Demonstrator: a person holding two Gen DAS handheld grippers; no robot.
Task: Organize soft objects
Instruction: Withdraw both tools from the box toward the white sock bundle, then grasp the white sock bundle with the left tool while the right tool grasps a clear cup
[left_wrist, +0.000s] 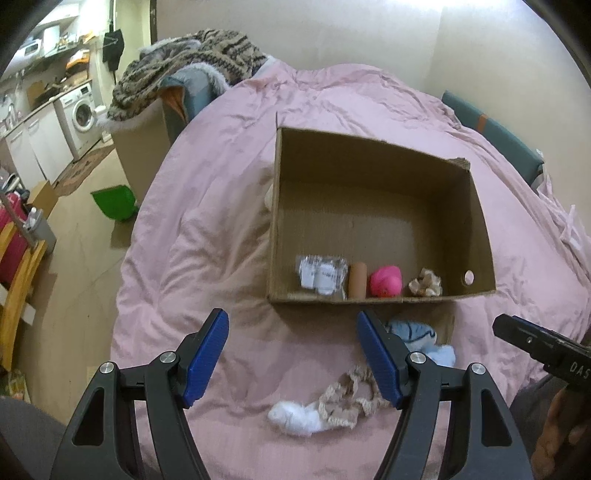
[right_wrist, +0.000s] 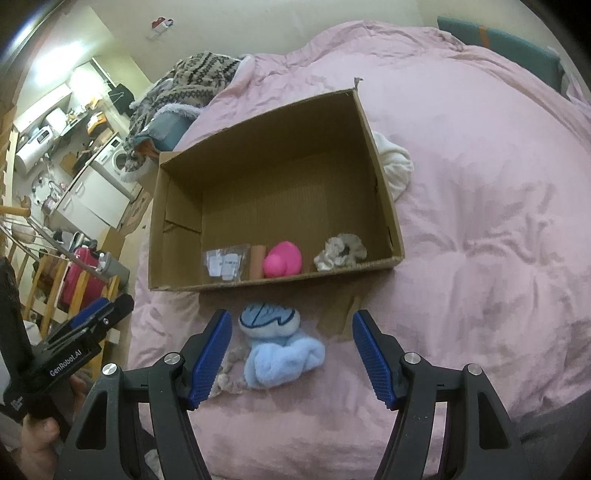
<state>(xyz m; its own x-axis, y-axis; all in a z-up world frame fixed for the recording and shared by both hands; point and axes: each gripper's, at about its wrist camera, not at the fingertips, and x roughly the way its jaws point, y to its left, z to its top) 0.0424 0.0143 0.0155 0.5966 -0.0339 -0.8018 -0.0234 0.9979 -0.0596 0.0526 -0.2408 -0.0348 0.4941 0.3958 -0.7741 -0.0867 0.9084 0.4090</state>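
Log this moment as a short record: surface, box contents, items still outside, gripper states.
surface: pink bedcover
box: open cardboard box on the bedcover
inside box: plastic packet, brown tube, pink toy, beige scrunchie
outside, near side: blue cloth, white sock, lace strip
outside, far side: white cloth
left gripper: open, empty
right gripper: open, above blue cloth

1. The bed cover (right_wrist: 480, 221) is plain pale pink.
2. The cardboard box (right_wrist: 280, 155) is brown, unprinted.
3. The duck toy (right_wrist: 282, 260) in the box is bright pink.
4. The scrunchie (right_wrist: 340, 253) in the box is beige and cream.
5. The soft toy (right_wrist: 277, 347) on the bed is light blue with dark blue stitched lines.
6. The sock (left_wrist: 295, 419) is white.
7. The lace strip (left_wrist: 347, 398) is beige.
8. The blanket (left_wrist: 192, 62) behind is tan with dark zigzag stripes.
9. Each hand-held gripper, the left hand-held gripper (left_wrist: 291, 358) and the right hand-held gripper (right_wrist: 291, 358), is black with blue ribbed pads.
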